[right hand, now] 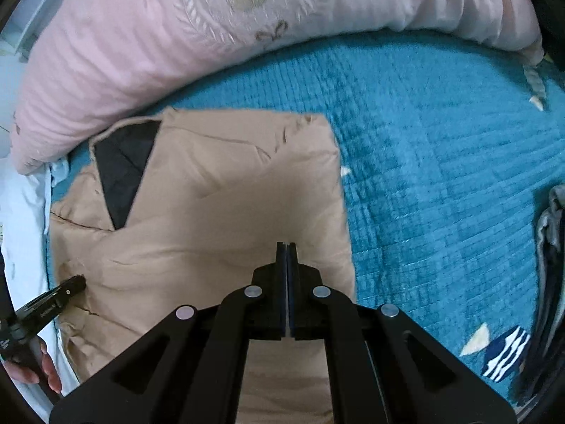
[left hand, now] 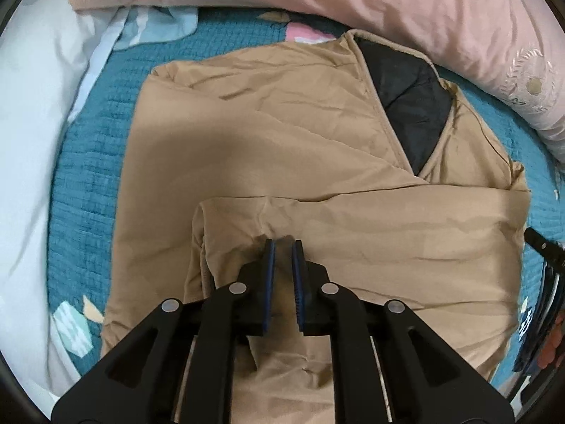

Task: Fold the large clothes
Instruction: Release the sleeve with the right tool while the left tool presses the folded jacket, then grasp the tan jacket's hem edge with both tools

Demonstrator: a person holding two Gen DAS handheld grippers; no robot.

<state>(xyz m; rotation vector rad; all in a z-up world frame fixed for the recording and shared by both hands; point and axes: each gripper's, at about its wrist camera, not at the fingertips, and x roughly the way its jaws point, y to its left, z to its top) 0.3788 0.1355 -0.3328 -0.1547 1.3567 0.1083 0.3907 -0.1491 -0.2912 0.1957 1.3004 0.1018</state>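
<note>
Tan, lightly padded fabric fills both wrist views: a large tan jacket with black quilted lining (left hand: 317,162) lies partly folded on a teal quilted bedspread (left hand: 88,190), its front turned back near the collar so a dark triangle of lining shows. The left gripper (left hand: 282,247) has its blue-padded fingers nearly closed on a raised ridge of the sleeve laid across the body, apparently to carry that fold over. The right gripper (right hand: 286,247) hovers above the jacket's near edge with its fingers pressed together; whether any cloth is pinched between them cannot be told from either view. A bulky pink embroidered duvet (right hand: 176,35) curves along the far side of the bed, just beside the collar end, and would likely crowd any fold made toward it. A white pillow (left hand: 31,141) lies off to one side, and a grey-and-navy striped heap of clothing (right hand: 547,247) waits at the edge of the right view, well apart.
</note>
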